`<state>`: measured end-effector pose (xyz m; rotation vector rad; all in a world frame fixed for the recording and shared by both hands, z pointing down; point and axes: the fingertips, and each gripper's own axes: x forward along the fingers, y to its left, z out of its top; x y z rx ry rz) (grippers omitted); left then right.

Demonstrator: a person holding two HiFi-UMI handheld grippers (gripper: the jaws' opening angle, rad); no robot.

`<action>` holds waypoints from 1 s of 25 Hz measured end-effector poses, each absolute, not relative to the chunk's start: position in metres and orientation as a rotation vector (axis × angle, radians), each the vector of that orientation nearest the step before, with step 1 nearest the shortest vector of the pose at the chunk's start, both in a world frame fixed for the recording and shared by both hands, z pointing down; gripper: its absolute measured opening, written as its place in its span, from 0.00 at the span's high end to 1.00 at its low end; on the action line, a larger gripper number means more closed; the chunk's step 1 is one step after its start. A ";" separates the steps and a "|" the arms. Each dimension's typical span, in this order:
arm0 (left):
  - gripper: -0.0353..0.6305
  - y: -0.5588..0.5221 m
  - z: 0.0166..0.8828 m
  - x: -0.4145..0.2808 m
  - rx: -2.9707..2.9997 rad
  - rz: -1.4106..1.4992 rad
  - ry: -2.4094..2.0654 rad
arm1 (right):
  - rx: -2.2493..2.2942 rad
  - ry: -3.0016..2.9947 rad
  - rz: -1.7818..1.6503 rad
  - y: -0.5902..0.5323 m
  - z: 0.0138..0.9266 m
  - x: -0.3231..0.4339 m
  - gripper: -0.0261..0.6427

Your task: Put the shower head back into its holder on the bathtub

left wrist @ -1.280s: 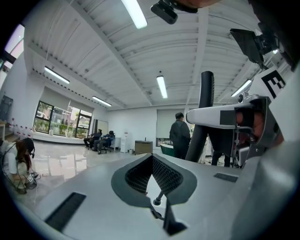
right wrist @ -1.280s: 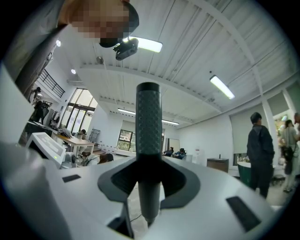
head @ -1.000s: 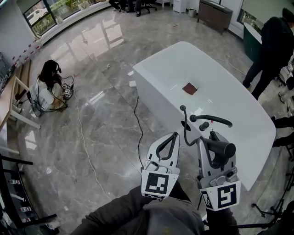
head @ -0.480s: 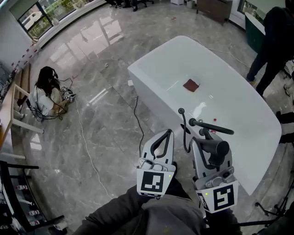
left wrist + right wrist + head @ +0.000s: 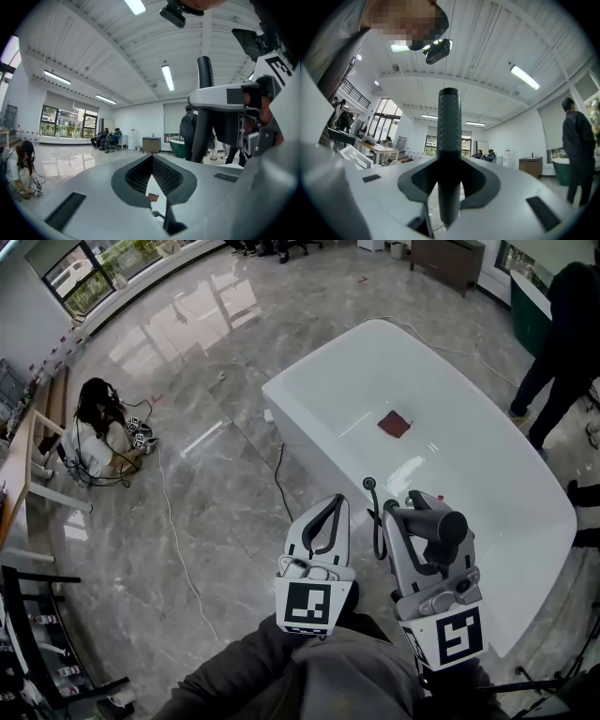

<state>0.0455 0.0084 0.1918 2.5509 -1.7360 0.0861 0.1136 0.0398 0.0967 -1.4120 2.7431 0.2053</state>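
The right gripper (image 5: pixel 410 524) is clamped on the shower head (image 5: pixel 441 526), which lies across its jaws over the near end of the tub (image 5: pixel 314 367). In the right gripper view the dark ribbed handle (image 5: pixel 449 140) stands upright between the two jaws, pinched from both sides. A black hose (image 5: pixel 377 521) loops up just left of that gripper, above the tub's near rim (the holder itself cannot be made out behind the gripper).

The left gripper (image 5: pixel 335 502) hangs just left of the right one, over the floor beside the tub. Its jaws are together with nothing between them; in the left gripper view the tips (image 5: pixel 151 157) meet, and a brown cloth (image 5: pixel 152 197) shows through the gap below. That cloth (image 5: pixel 394 424) lies on the tub's floor, well beyond both grippers.

Far left, a person (image 5: pixel 94 423) crouches on the marble floor, and a thin cable (image 5: pixel 173 531) trails from there. Another person (image 5: pixel 562 324) stands at the far right.
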 end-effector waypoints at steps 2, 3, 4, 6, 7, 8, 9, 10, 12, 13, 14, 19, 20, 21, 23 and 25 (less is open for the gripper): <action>0.94 -0.002 0.190 0.043 2.550 0.087 -1.735 | -1.417 2.737 0.212 0.030 0.092 0.112 0.77; 0.94 -0.007 0.190 0.041 2.553 0.088 -1.731 | -1.423 2.735 0.212 0.025 0.092 0.111 0.77; 0.94 -0.014 0.191 0.040 2.556 0.091 -1.724 | -1.431 2.734 0.211 0.019 0.092 0.111 0.77; 0.94 -0.027 0.194 0.039 2.573 0.092 -1.703 | -1.452 2.733 0.211 0.007 0.094 0.108 0.77; 0.94 -0.033 0.195 0.040 2.589 0.088 -1.688 | -1.466 2.731 0.214 0.001 0.094 0.108 0.77; 0.94 -0.039 0.196 0.042 2.607 0.084 -1.670 | -1.483 2.727 0.216 -0.004 0.094 0.108 0.77; 0.94 -0.045 0.195 0.043 2.623 0.083 -1.650 | -1.502 2.721 0.215 -0.009 0.094 0.109 0.77; 0.94 -0.050 0.194 0.045 2.637 0.085 -1.628 | -1.520 2.716 0.212 -0.013 0.094 0.109 0.77; 0.94 -0.060 0.193 0.044 2.649 0.092 -1.587 | -1.555 2.709 0.205 -0.019 0.094 0.109 0.77; 0.94 -0.066 0.193 0.043 2.650 0.087 -1.571 | -1.572 2.707 0.203 -0.023 0.095 0.108 0.77; 0.94 -0.073 0.194 0.042 2.653 0.075 -1.560 | -1.585 2.705 0.201 -0.027 0.095 0.107 0.77; 0.94 -0.111 0.202 0.035 2.679 0.041 -1.509 | -1.647 2.715 0.182 -0.058 0.107 0.101 0.77; 0.94 -0.117 0.204 0.033 2.679 0.041 -1.494 | -1.658 2.719 0.171 -0.064 0.110 0.098 0.77; 0.94 -0.122 0.206 0.031 2.678 0.041 -1.481 | -1.666 2.723 0.161 -0.071 0.111 0.095 0.77; 0.94 -0.133 0.207 0.028 2.682 0.037 -1.454 | -1.674 2.726 0.153 -0.084 0.111 0.087 0.77; 0.94 -0.144 0.206 0.027 2.692 0.026 -1.422 | -1.682 2.720 0.156 -0.097 0.107 0.081 0.77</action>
